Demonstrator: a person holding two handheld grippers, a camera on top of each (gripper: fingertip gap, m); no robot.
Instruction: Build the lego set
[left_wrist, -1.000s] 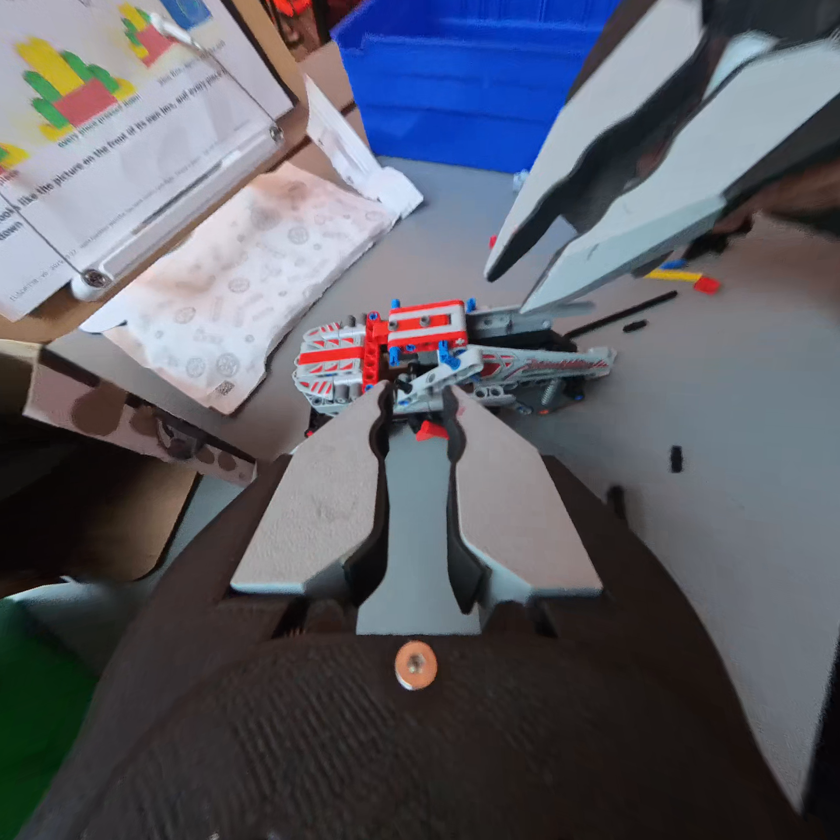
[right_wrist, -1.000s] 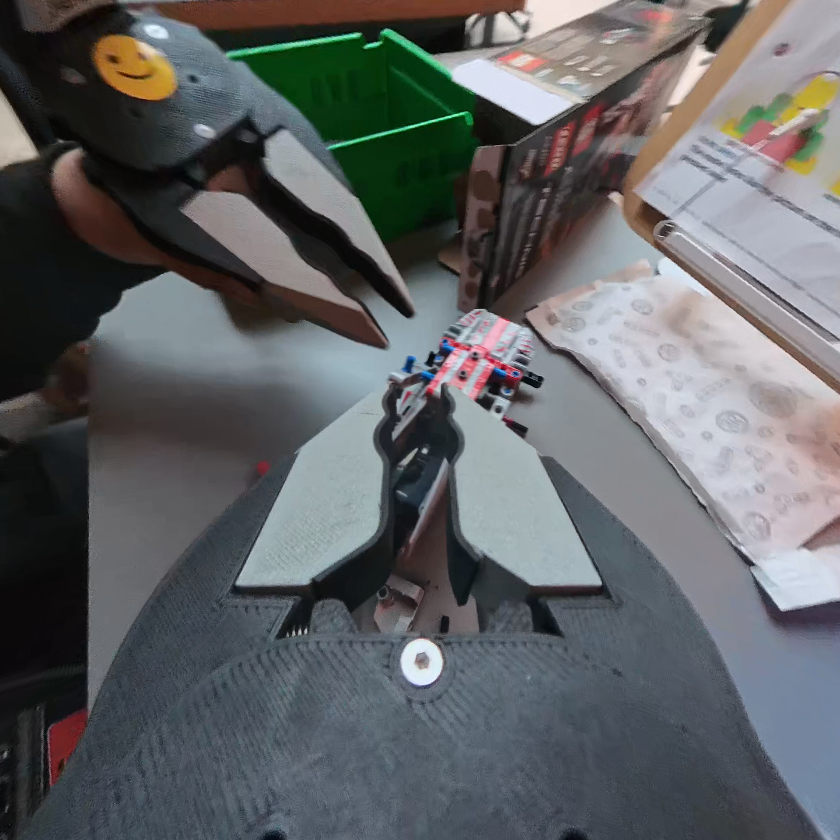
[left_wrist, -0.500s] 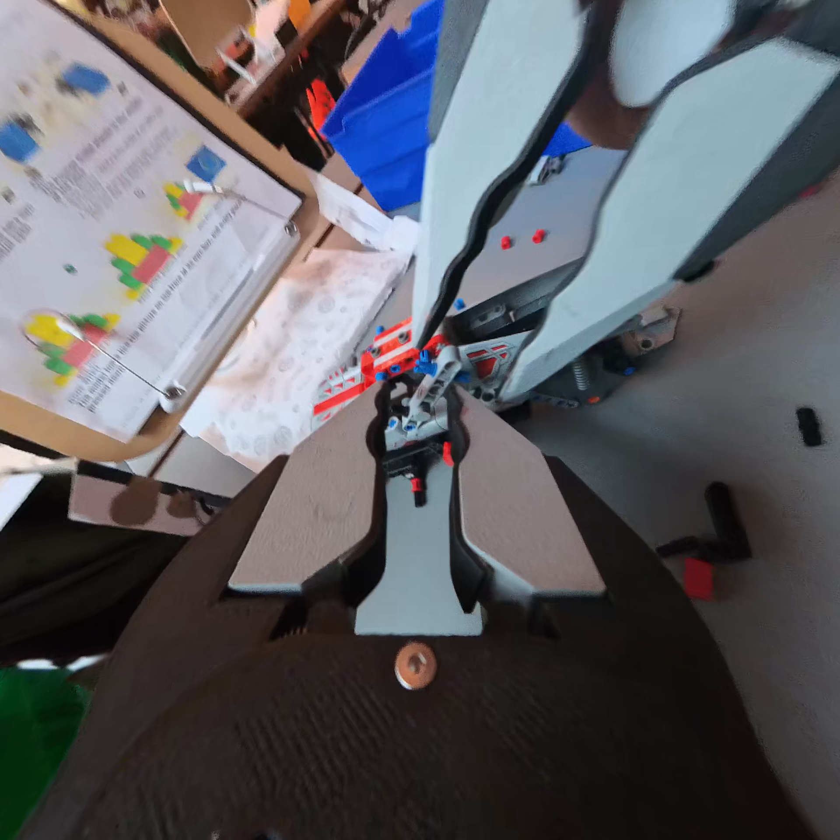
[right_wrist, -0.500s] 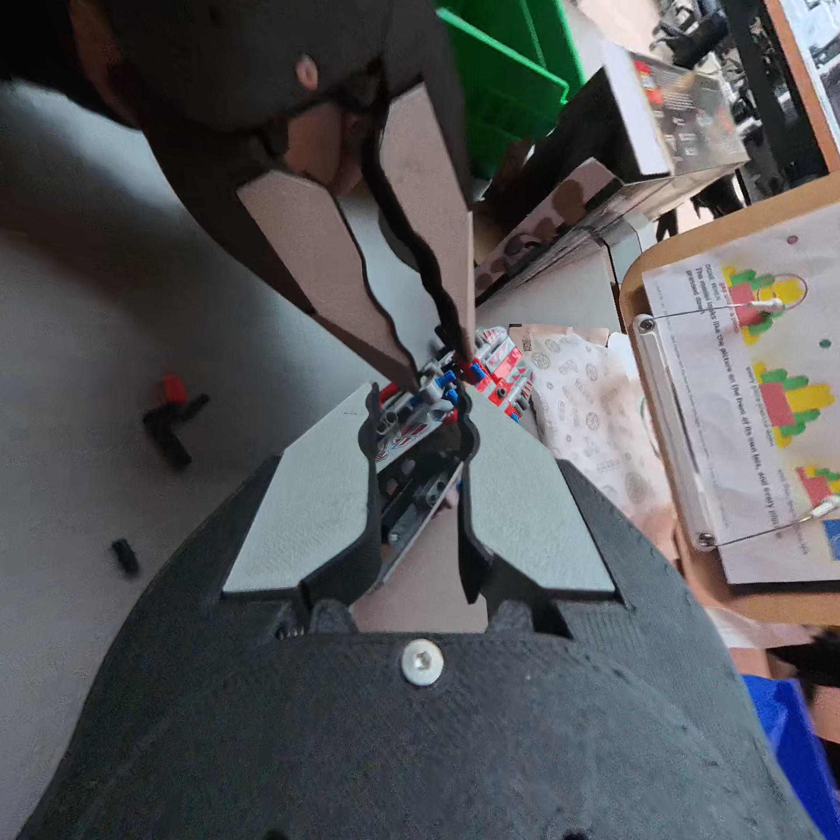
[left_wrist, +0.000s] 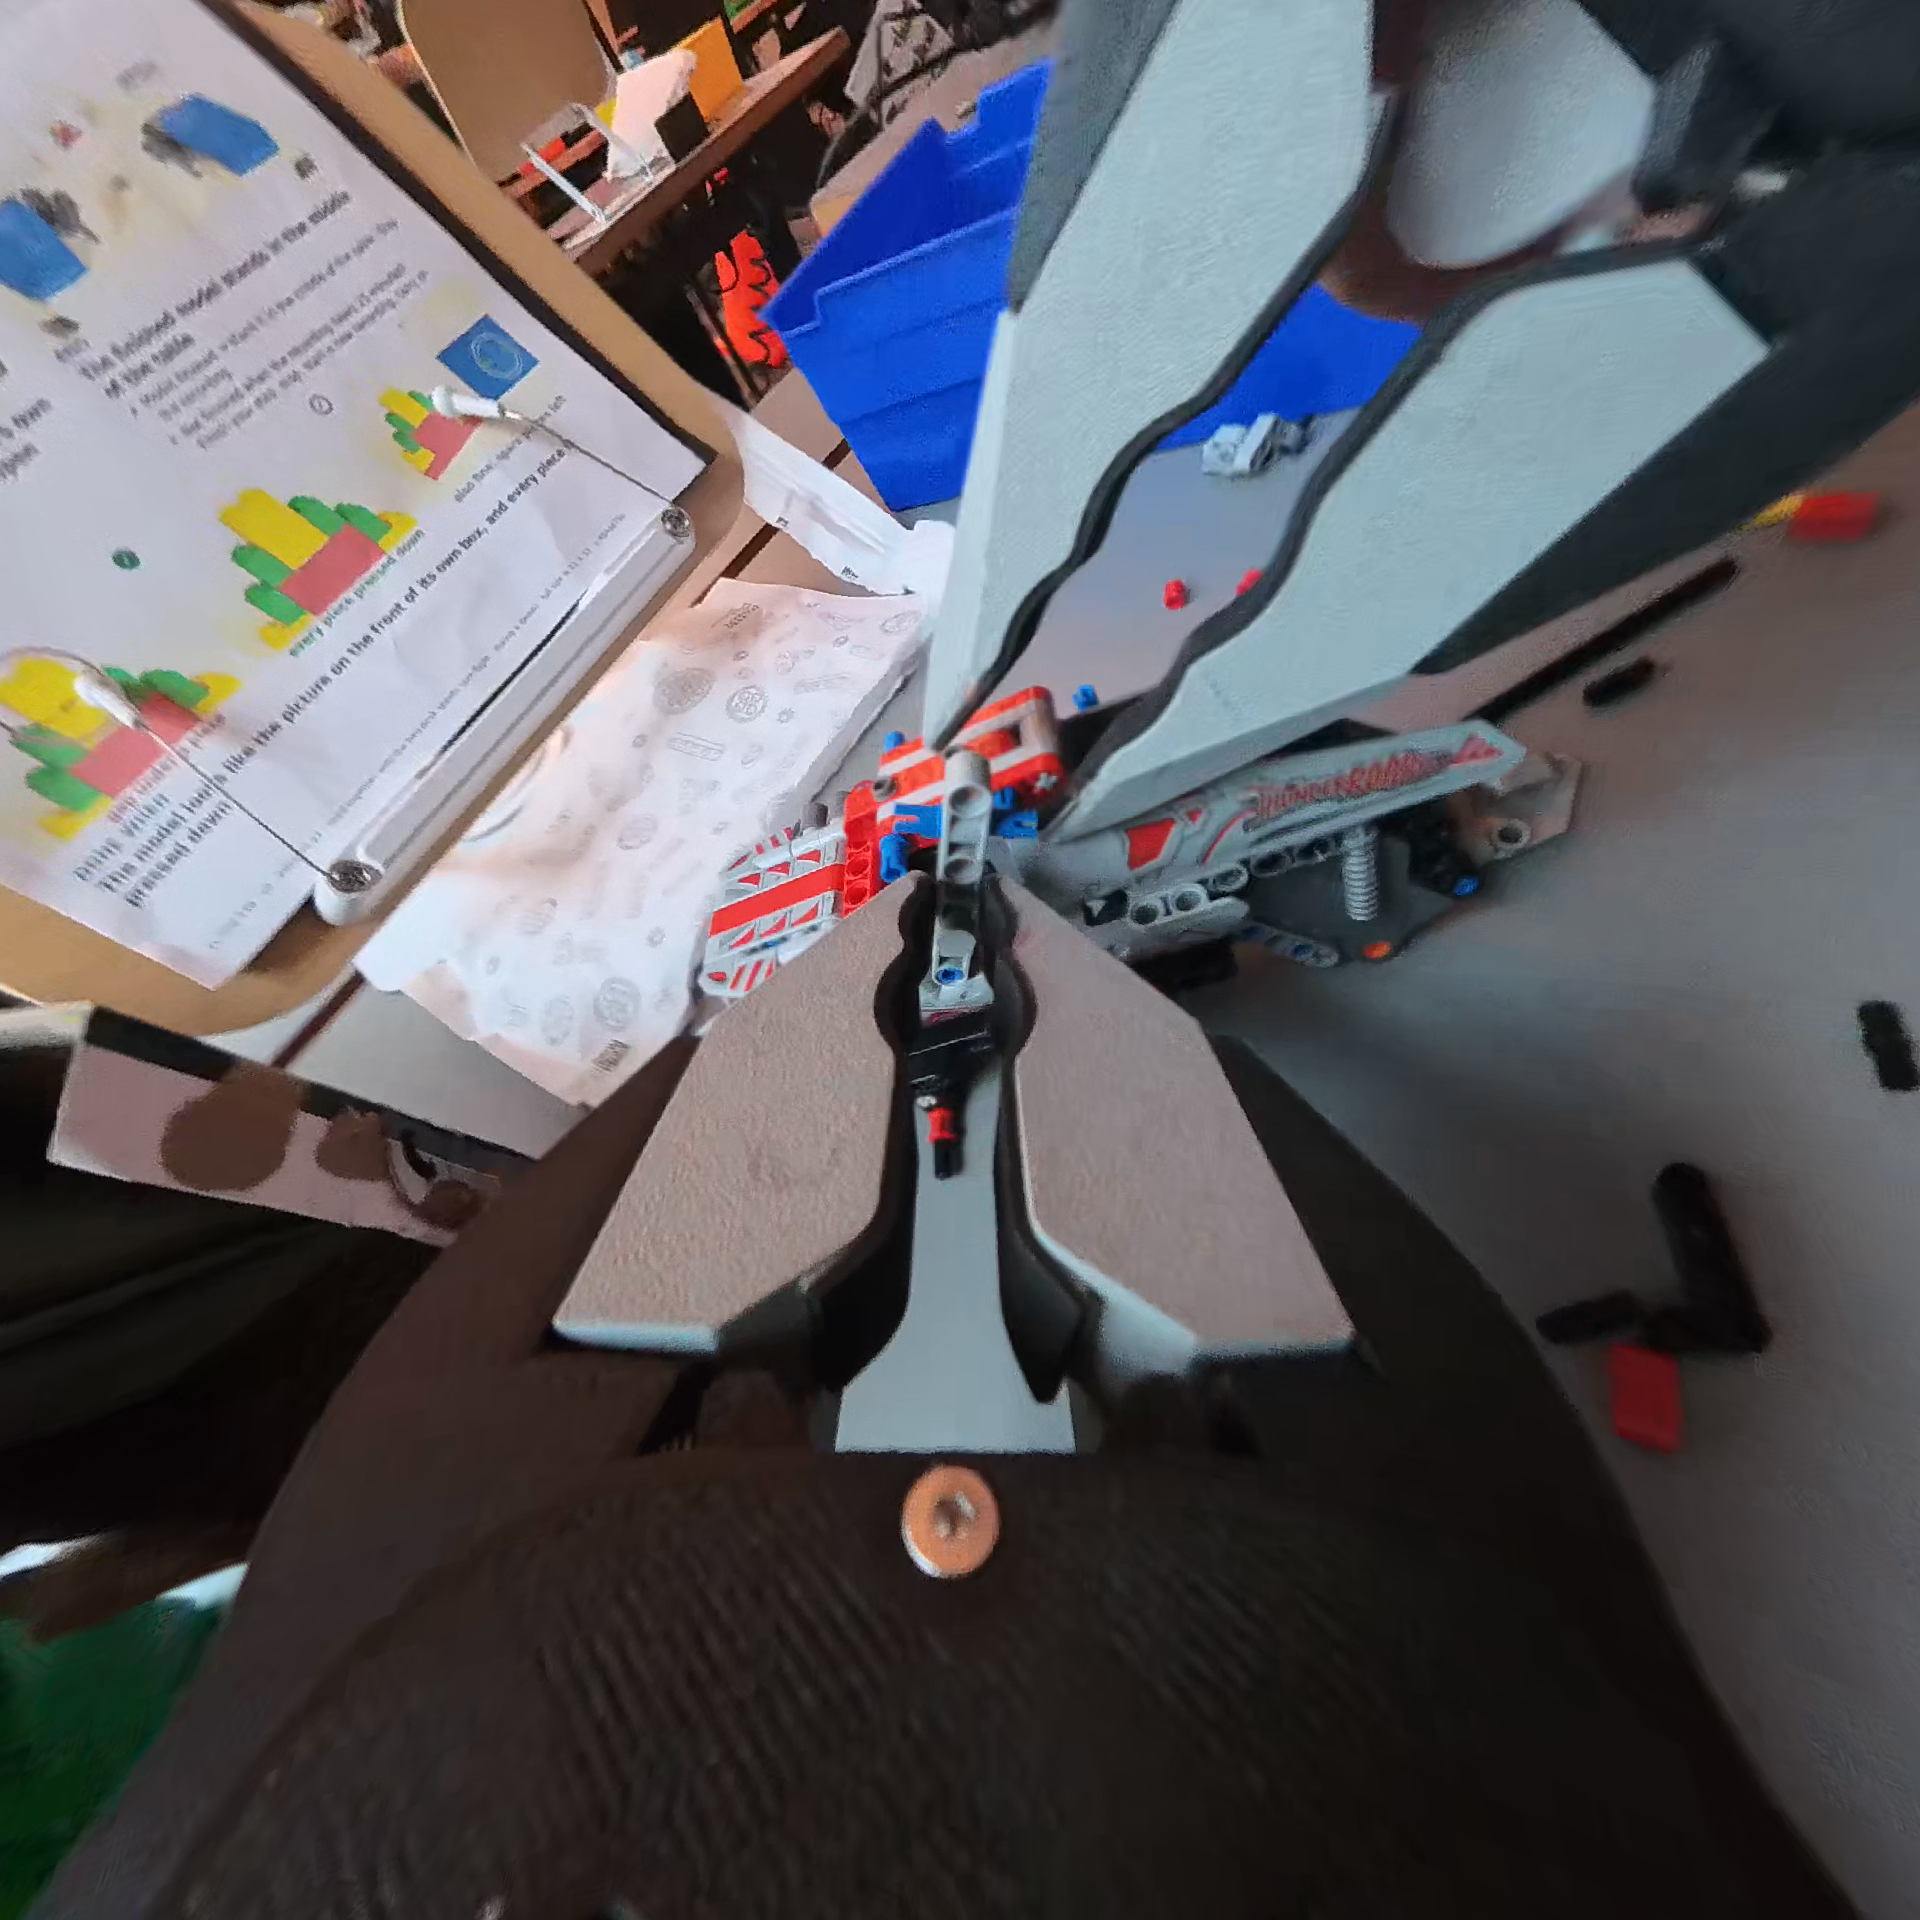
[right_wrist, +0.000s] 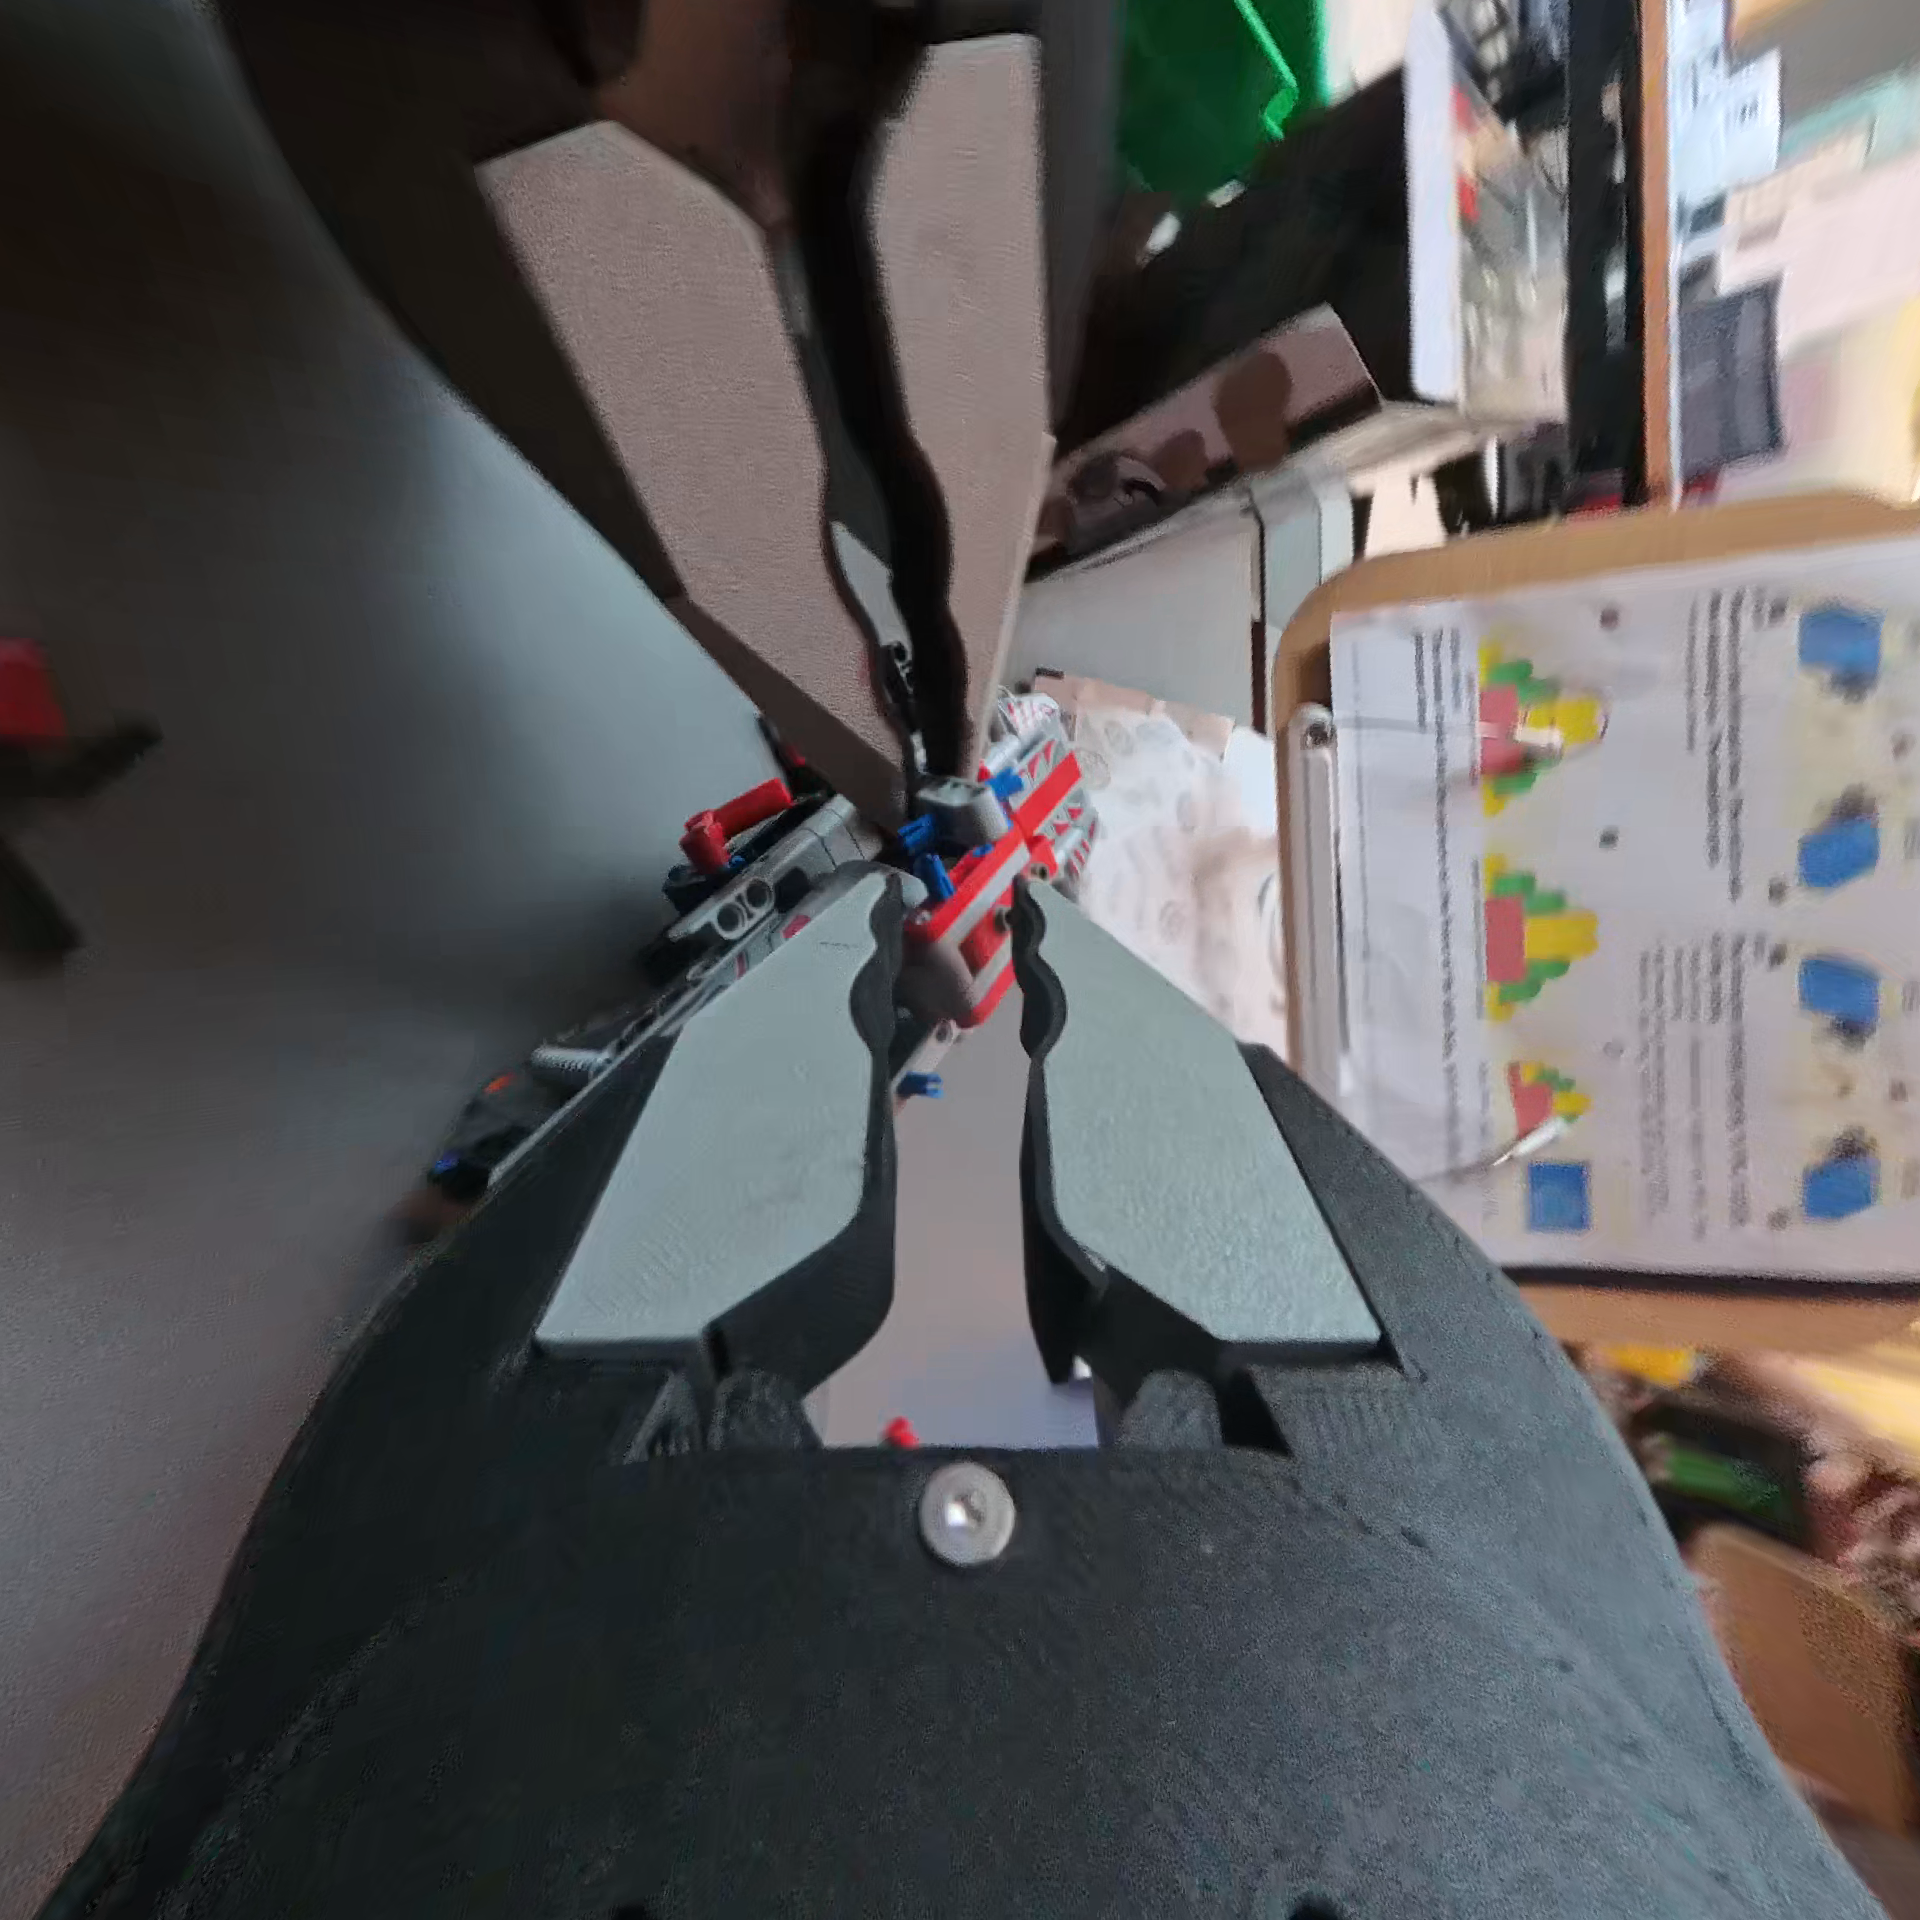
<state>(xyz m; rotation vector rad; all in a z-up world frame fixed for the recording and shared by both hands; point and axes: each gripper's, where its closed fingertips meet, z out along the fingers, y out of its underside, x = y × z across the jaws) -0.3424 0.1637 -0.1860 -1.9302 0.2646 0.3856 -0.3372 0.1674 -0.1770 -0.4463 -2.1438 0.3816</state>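
The red, white and grey lego model (left_wrist: 1299, 831) lies on the grey table (left_wrist: 1558, 1091). My left gripper (left_wrist: 956, 904), with tan pads, is shut on a grey beam (left_wrist: 964, 821) that sticks up from the model's front. The right wrist view shows it coming from above (right_wrist: 935, 774), pinching the same beam (right_wrist: 961, 800). My right gripper (right_wrist: 956, 914), with grey pads, is shut on the model's red and white frame (right_wrist: 977, 935). In the left wrist view it (left_wrist: 1003, 779) comes down from the upper right onto that frame (left_wrist: 1023, 727).
A clipboard with an instruction sheet (left_wrist: 260, 468) stands at the left, with a patterned white paper bag (left_wrist: 644, 790) below it. A blue bin (left_wrist: 904, 312) is behind. Loose black and red pieces (left_wrist: 1683, 1299) lie on the table at the right. A cardboard box flap (left_wrist: 260, 1132) is at the near left. Both grippers' tips are close together, under 4 cm apart.
My left jaws narrowed onto the grey beam. My right jaws opened wide, then closed onto the red frame. Both grippers moved in on the model, and the right one rolled over sideways.
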